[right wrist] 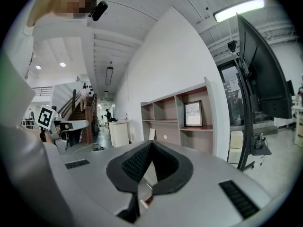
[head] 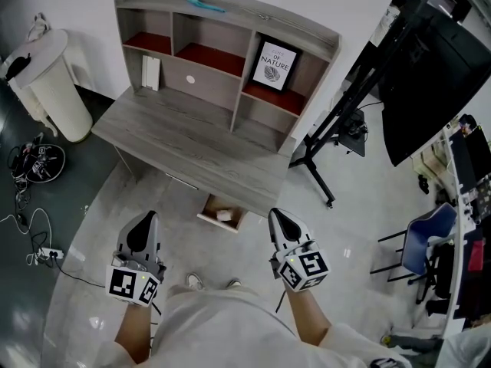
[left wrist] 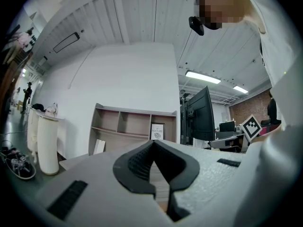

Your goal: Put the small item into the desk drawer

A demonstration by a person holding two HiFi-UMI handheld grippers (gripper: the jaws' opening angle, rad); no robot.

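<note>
**Layout: desk and surroundings, head view**

Hutch (head: 230, 23) sits on rear of desk (head: 192, 148). Framed print (head: 275, 65) in hutch's right compartment; upright books (head: 151, 73) in left one. Drawer (head: 209, 209) open below desk's front edge, small item (head: 224, 215) inside. Bin (head: 57, 83) left of desk; cable tangle (head: 34, 163) on floor nearer the camera. Monitor on stand (head: 430, 75) right of desk, chair (head: 430, 236) beyond it.
</note>
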